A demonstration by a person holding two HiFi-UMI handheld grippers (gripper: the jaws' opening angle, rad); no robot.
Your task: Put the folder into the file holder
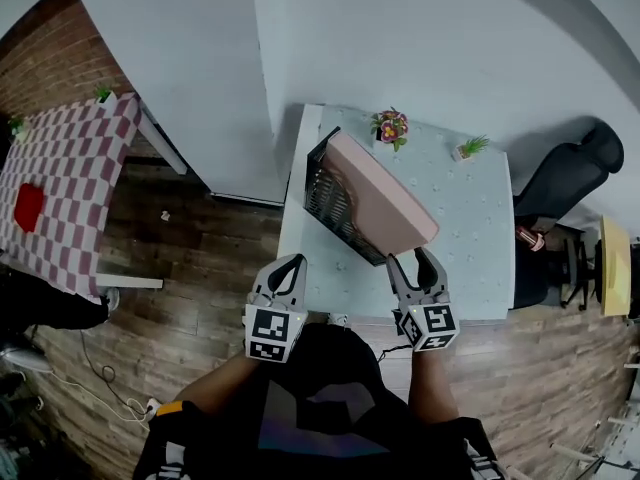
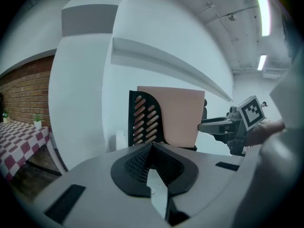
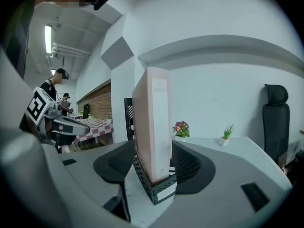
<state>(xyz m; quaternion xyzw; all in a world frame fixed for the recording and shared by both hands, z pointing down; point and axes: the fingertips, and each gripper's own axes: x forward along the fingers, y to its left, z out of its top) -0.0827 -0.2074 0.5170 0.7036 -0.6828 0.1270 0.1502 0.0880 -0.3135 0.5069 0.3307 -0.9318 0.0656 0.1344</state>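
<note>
On the pale worktop (image 1: 470, 228) I see a pot of flowers (image 1: 389, 126) and a tiny green plant (image 1: 470, 148) near the back edge. A black chair (image 1: 570, 168) stands beside the worktop; a checkered table (image 1: 70, 178) bearing something red (image 1: 28, 206) sits well apart

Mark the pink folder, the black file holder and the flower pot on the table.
pink folder (image 1: 385, 193), head view, on its broad pink face.
black file holder (image 1: 323, 193), head view, on its mesh side wall.
flower pot (image 1: 390, 126), head view, on the blossoms.
</note>
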